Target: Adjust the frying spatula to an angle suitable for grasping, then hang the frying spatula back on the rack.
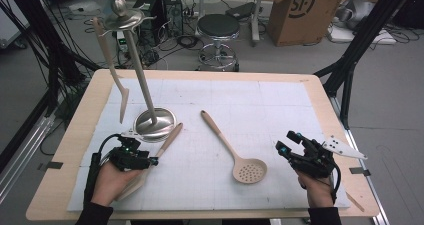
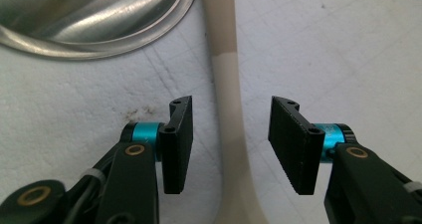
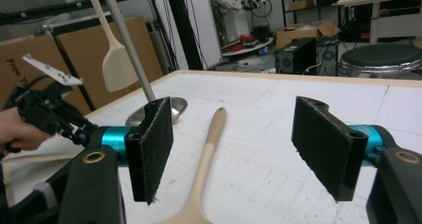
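Spatula handle (image 2: 226, 84) between the parted, non-gripping jaws of the left gripper (image 2: 231, 144), just beside the steel stand base (image 2: 89, 15); right gripper (image 3: 244, 149) open, empty, with the slotted spoon (image 1: 235, 152) lying ahead of it.

A grey floor (image 1: 300, 55) spreads across the top of the frame. At upper centre stands a black round stool (image 1: 218, 27), a cardboard box (image 1: 300, 10) to its right, black computer towers (image 1: 160, 7) and tangled cables to its left.

"SF" on cardboard box (image 1: 304, 10)
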{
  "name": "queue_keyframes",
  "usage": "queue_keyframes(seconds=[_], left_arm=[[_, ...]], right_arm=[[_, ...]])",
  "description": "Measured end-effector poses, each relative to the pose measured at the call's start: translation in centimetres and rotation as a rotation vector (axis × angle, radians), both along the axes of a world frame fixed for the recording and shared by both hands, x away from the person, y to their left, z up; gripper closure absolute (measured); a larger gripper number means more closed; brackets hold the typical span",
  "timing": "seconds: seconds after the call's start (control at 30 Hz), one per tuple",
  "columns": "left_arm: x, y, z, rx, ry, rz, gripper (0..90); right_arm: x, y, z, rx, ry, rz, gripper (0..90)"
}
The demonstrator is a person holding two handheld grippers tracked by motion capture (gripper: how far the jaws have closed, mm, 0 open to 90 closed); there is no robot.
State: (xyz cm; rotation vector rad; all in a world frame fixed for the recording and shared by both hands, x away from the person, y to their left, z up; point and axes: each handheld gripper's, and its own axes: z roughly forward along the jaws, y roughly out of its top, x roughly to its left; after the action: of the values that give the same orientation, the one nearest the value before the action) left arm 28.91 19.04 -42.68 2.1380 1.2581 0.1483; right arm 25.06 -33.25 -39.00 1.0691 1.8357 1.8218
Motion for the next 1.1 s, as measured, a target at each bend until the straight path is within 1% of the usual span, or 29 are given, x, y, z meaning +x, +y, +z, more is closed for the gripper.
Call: queue_keyframes(seconds=[0.1, 0.13, 0.23, 0.33, 0.53, 0.57, 0.6, 0.67, 0.83, 0.87, 0.9, 1.0, 1.07, 1.1], left_arm=[[0.0, 0.1, 0.0, 0.004, 0.002, -0.003, 52.8], [0.0, 0.1, 0.0, 0.004, 0.002, -0.002, 52.8], [0.1, 0.1, 0.1, 0.008, 0.005, -0.011, 52.8], [0.1, 0.0, -0.1, 0.020, 0.020, -0.014, 53.0], [0.0, 0.0, -0.1, 0.012, 0.021, -0.012, 53.0], [0.0, 0.0, -0.1, 0.010, 0.023, -0.007, 53.1], [0.0, 0.1, -0.2, 0.014, 0.026, -0.014, 53.2], [0.0, 0.0, -0.4, 0.013, 0.037, -0.017, 53.8], [-0.1, 0.0, -0.5, 0.029, 0.027, -0.014, 58.3], [-0.1, 0.0, -0.4, 0.031, 0.030, -0.023, 59.3], [-0.2, -0.1, -0.4, 0.039, 0.028, -0.032, 60.5], [-0.6, -0.8, -0.3, 0.031, 0.048, -0.066, 62.7], [-0.8, -1.2, -0.3, 0.062, 0.031, -0.067, 62.4], [-0.8, -1.2, -0.3, 0.065, 0.034, -0.067, 62.9]], right_arm=[[0.0, 0.1, 0.0, -0.005, -0.007, 0.002, 32.0], [0.0, 0.1, 0.0, -0.008, 0.000, 0.005, 32.0], [0.1, 0.1, 0.0, -0.007, 0.001, -0.001, 32.0], [0.0, 0.2, 0.0, -0.005, -0.001, 0.003, 32.0], [0.1, 0.4, 0.1, -0.006, -0.007, 0.006, 32.0], [0.0, 0.4, 0.1, -0.007, -0.002, 0.009, 32.0], [0.0, 0.4, 0.0, -0.007, 0.000, 0.008, 32.0], [0.1, 0.4, -0.1, -0.007, -0.001, 0.005, 32.0], [0.1, 0.3, -0.1, -0.009, -0.001, 0.004, 32.0], [0.1, 0.4, -0.1, -0.007, 0.007, 0.006, 32.0], [0.1, 0.4, -0.1, -0.011, 0.004, 0.005, 32.0], [0.2, 0.5, -0.2, -0.013, 0.005, 0.003, 32.1], [0.2, 0.6, -0.2, -0.015, 0.005, 0.005, 32.0], [0.2, 0.6, -0.3, -0.014, 0.006, 0.005, 32.0]])
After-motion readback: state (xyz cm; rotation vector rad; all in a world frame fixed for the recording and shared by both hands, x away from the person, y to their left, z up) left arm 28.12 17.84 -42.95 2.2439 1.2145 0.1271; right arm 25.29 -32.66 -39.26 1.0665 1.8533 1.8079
